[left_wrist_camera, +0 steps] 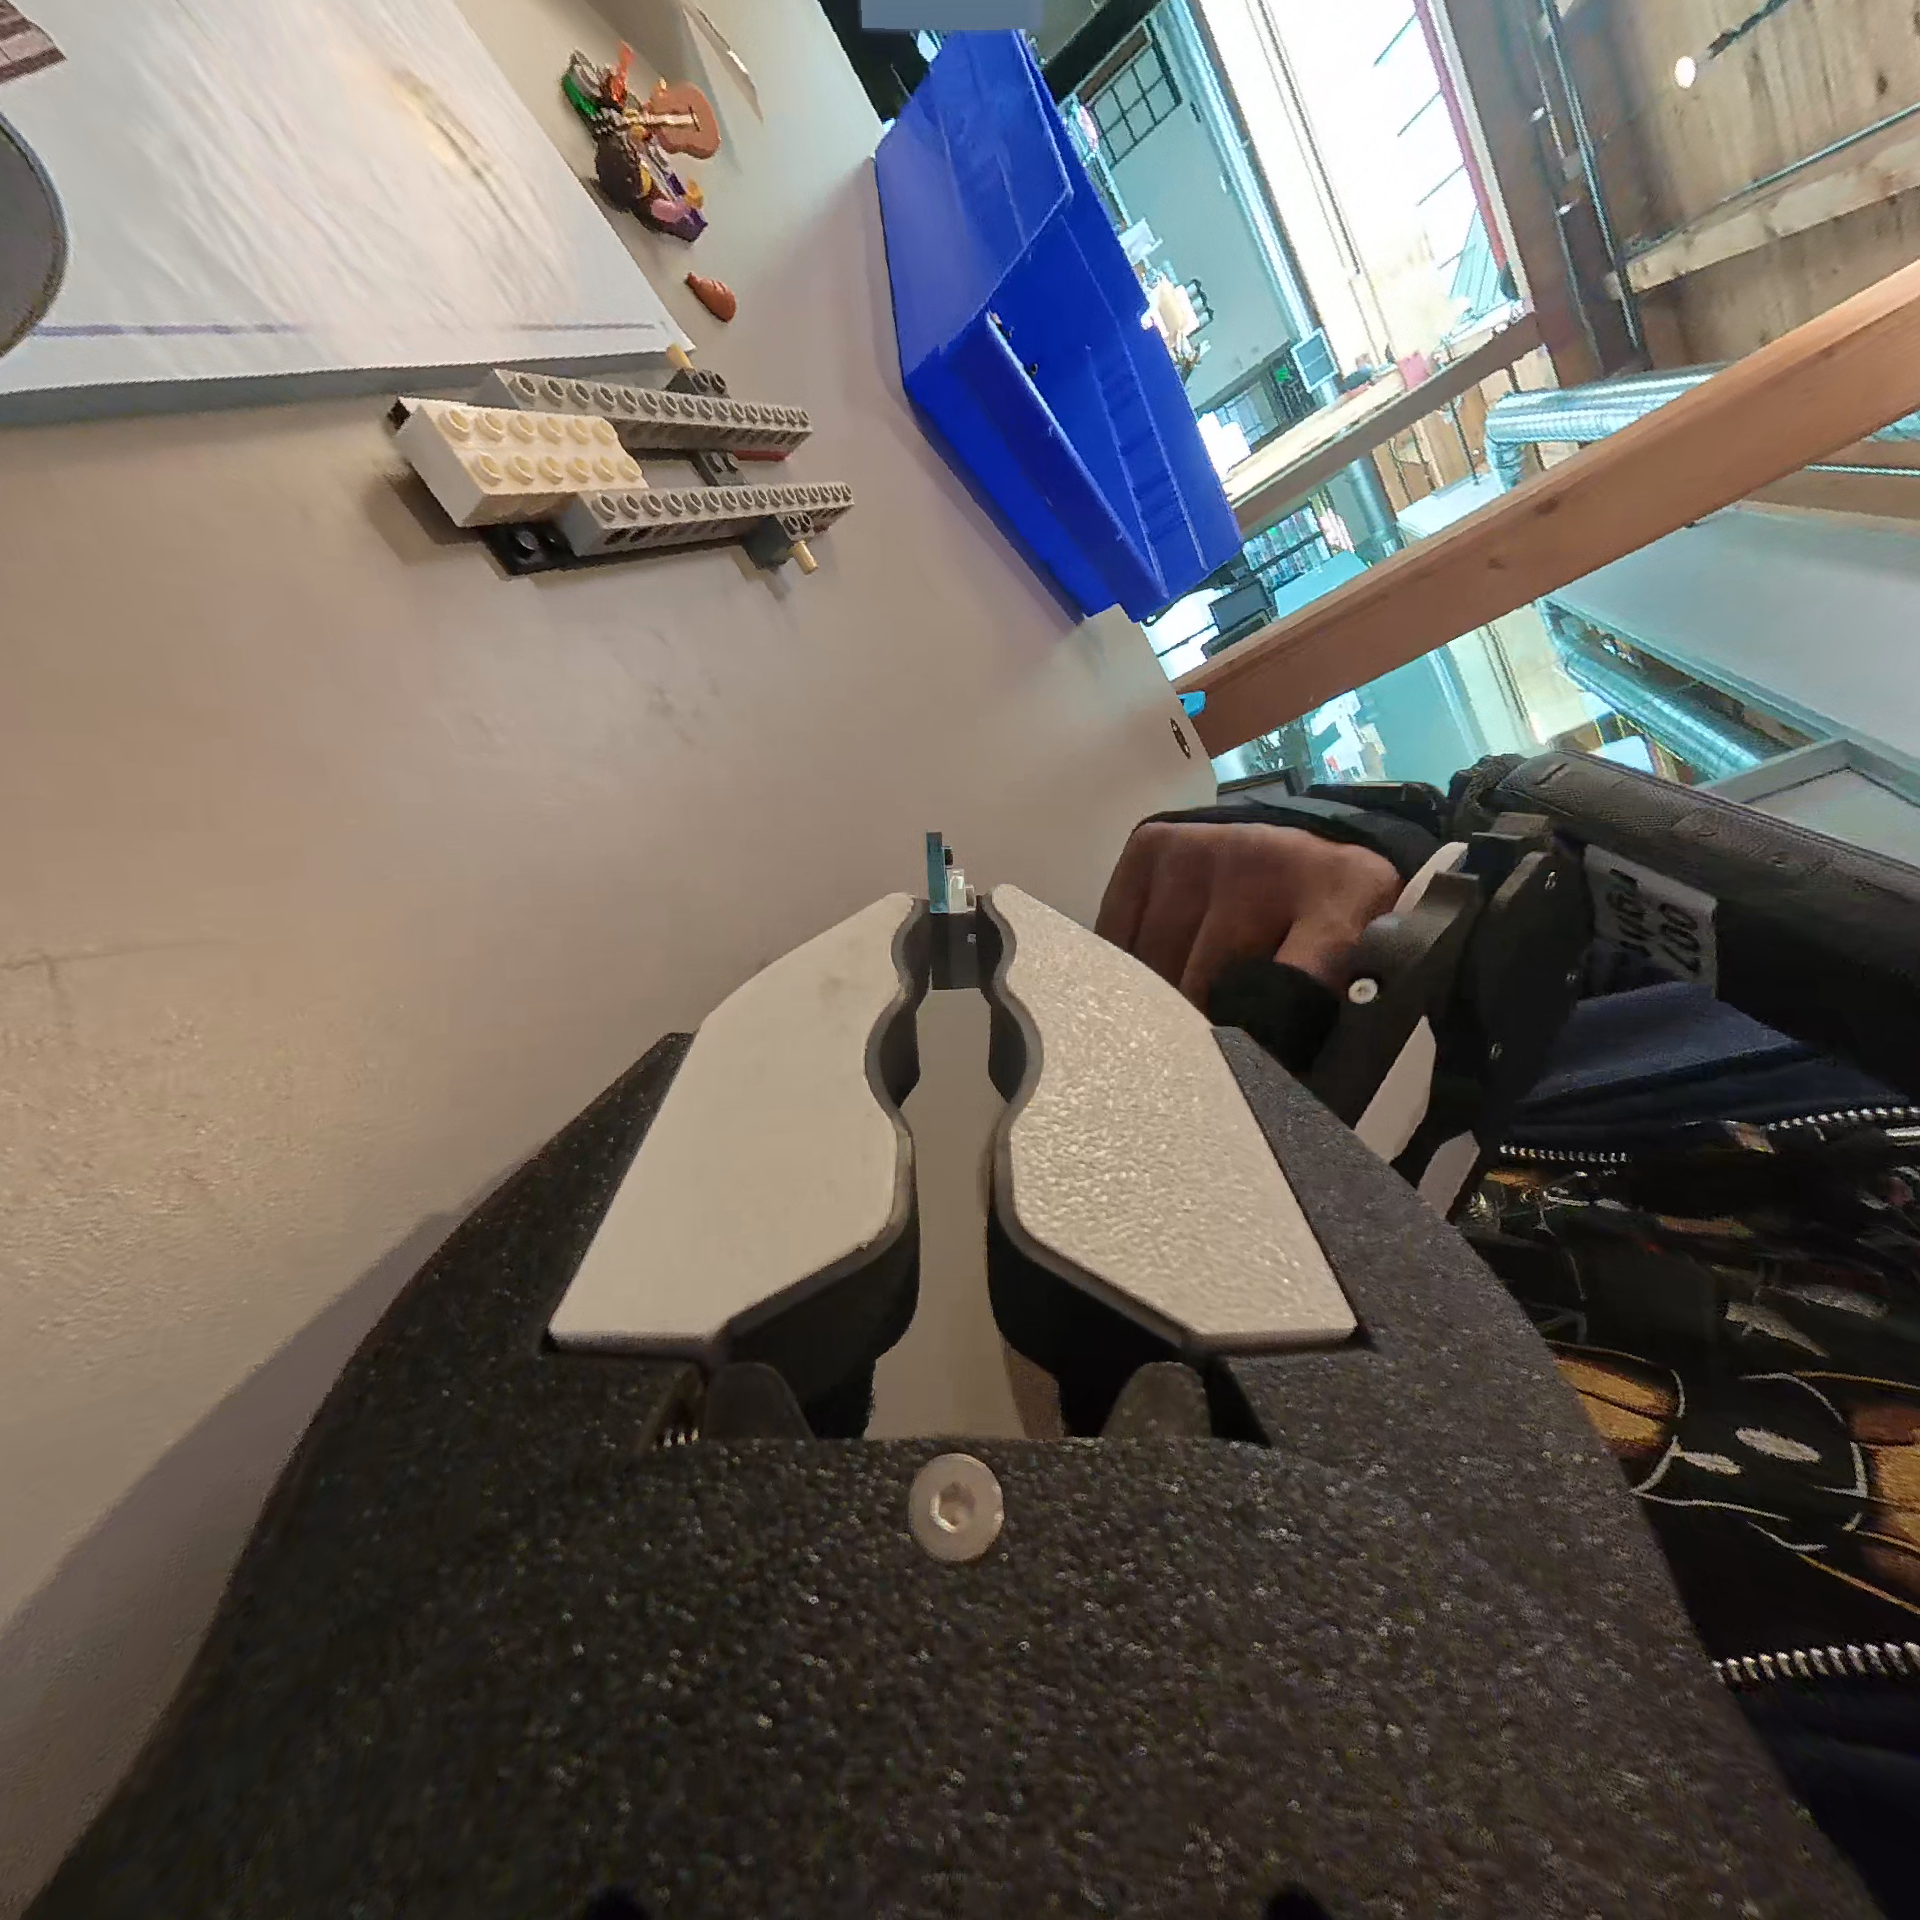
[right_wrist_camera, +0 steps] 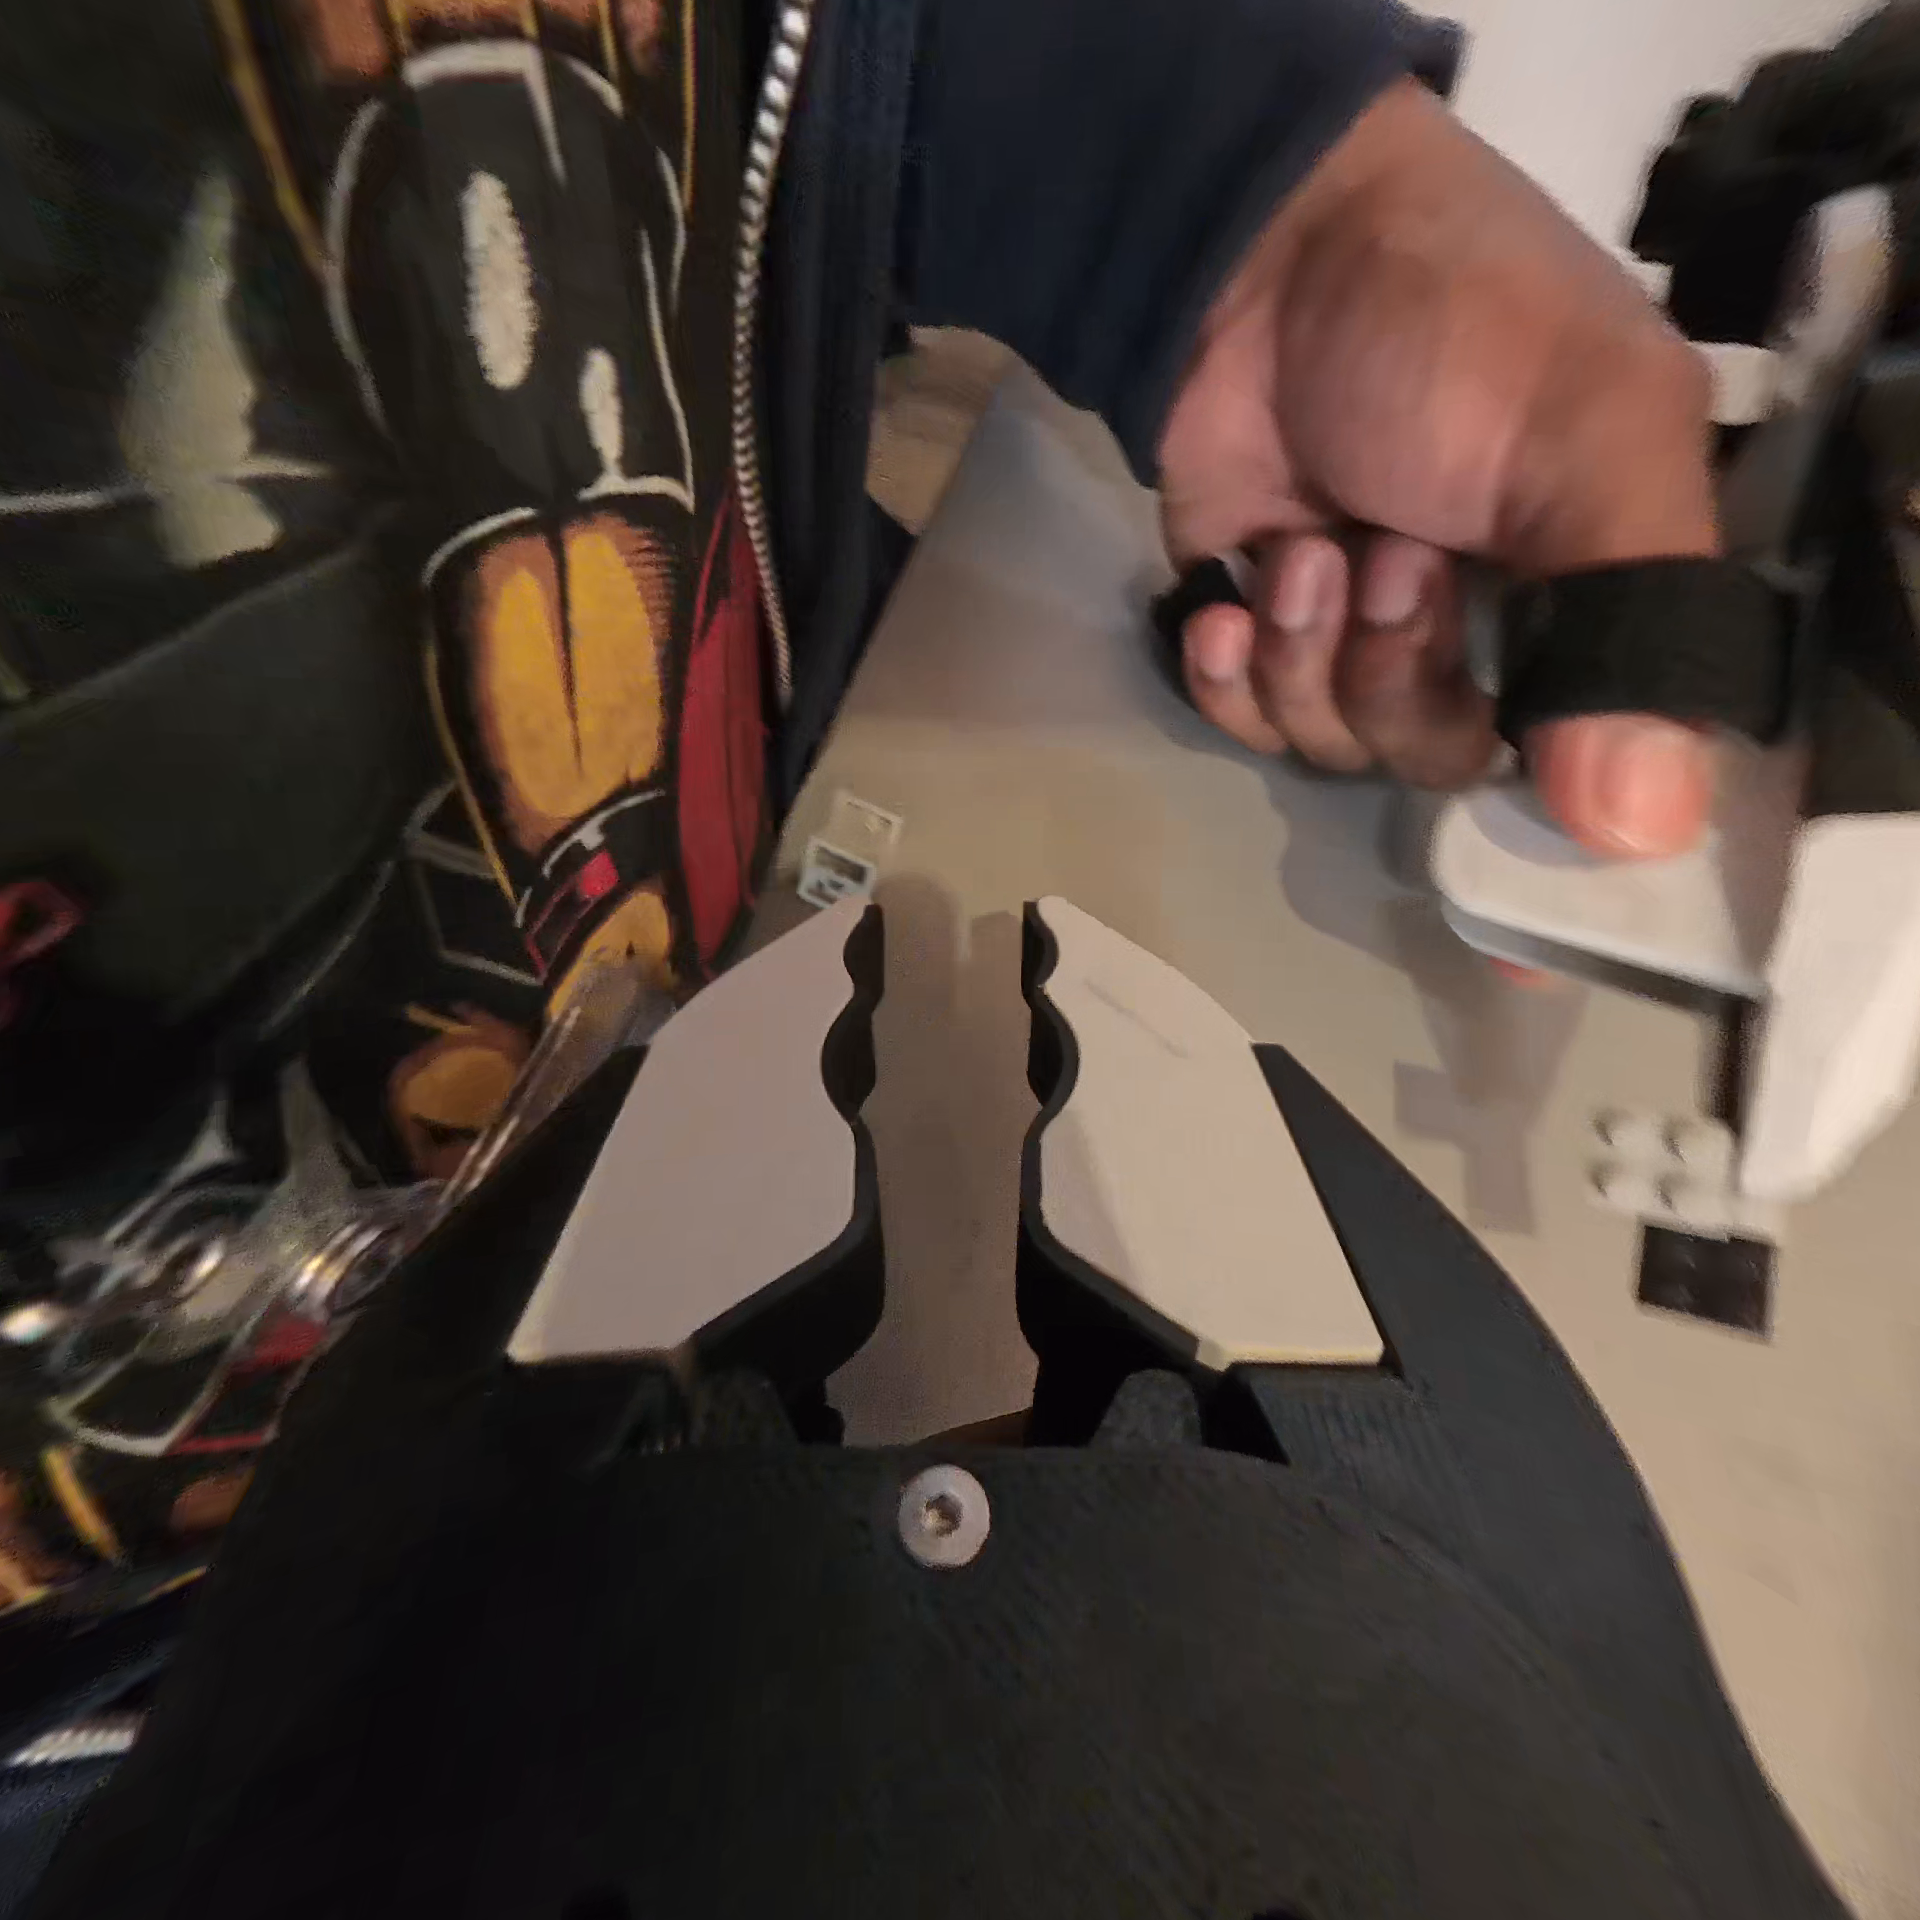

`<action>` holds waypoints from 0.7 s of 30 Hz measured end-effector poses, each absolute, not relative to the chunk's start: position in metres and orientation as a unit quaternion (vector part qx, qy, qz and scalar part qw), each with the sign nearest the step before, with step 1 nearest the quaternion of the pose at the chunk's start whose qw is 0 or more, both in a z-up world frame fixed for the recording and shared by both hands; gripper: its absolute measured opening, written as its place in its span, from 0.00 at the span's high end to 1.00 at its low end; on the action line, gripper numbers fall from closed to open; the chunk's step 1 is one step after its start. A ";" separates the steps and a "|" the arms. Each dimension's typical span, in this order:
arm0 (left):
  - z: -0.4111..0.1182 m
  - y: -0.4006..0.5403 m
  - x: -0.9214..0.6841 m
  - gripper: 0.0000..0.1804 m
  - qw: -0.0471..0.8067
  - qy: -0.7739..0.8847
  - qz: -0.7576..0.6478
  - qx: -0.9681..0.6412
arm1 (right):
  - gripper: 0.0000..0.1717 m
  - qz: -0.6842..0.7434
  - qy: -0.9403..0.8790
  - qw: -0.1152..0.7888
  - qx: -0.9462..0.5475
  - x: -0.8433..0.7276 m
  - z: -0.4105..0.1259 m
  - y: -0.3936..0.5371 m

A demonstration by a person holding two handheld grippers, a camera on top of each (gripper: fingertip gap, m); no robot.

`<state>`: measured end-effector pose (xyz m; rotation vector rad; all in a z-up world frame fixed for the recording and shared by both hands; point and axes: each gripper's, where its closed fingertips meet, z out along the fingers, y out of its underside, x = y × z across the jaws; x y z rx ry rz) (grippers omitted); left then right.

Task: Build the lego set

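A small brick stack (left_wrist_camera: 951,914), teal plate over white and dark grey pieces, is pinched at the very tips of the left gripper (left_wrist_camera: 951,935), both pads pressed against it, above the pale grey table (left_wrist_camera: 416,831). The right gripper (right_wrist_camera: 951,935) is held with fingers apart and nothing between them, near two small white open-frame pieces (right_wrist_camera: 847,847) at the table edge. With so shallow a hold, the stack could be twisted out or dropped if knocked.
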<state>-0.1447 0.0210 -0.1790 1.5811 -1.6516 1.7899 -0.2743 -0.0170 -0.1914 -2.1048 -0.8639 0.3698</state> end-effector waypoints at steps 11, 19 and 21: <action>-0.181 0.029 -0.159 0.96 0.112 -0.576 0.604 0.540 | 0.82 0.218 -0.410 0.315 -0.828 -0.304 -0.223 -0.006; -0.179 0.039 -0.169 0.96 0.102 -0.561 0.613 0.547 | 0.87 0.146 -0.370 0.338 -0.853 -0.286 -0.226 0.001; -0.180 0.039 -0.168 0.96 0.096 -0.564 0.608 0.550 | 0.87 0.090 -0.320 0.374 -0.866 -0.262 -0.219 0.008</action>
